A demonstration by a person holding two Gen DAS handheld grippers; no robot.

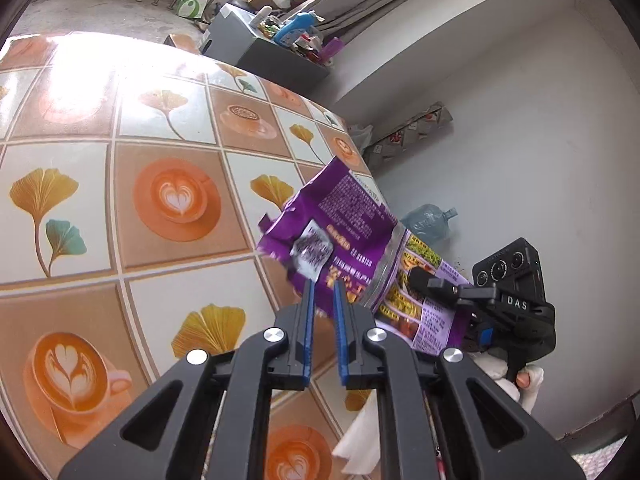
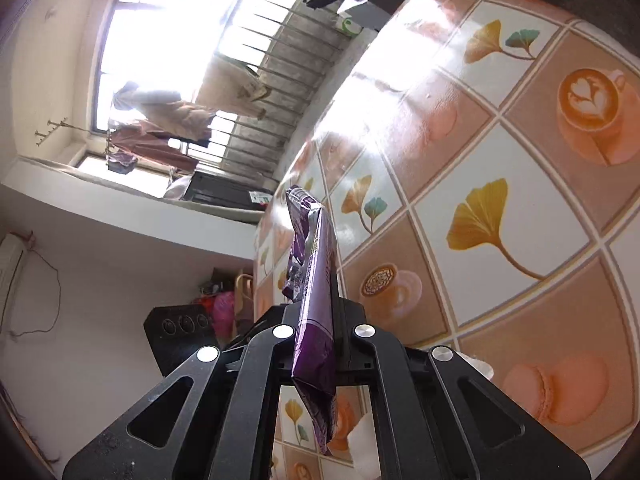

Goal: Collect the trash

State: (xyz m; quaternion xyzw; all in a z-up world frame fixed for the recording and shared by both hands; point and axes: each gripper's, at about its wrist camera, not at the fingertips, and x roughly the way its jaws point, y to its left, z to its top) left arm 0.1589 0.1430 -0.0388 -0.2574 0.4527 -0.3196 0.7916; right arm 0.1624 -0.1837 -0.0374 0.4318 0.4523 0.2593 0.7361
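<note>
A large purple snack bag (image 1: pixel 352 220) was held in the air over the edge of the desk (image 1: pixel 160 160), pinched edge-on by the right claw (image 2: pixel 316 320), whose jaws were pressed together on it. A small crumpled purple-and-white wrapper (image 1: pixel 312 252) was nipped at the tips of the left claw (image 1: pixel 322 284), its blue pads (image 1: pixel 307 320) nearly together, just in front of the bag.

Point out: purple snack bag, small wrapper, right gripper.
purple snack bag (image 1: pixel 352 208), left wrist view, printed back panel.
small wrapper (image 1: pixel 312 250), left wrist view, crumpled middle.
right gripper (image 1: pixel 420 280), left wrist view, black fingertip on the bag.
</note>
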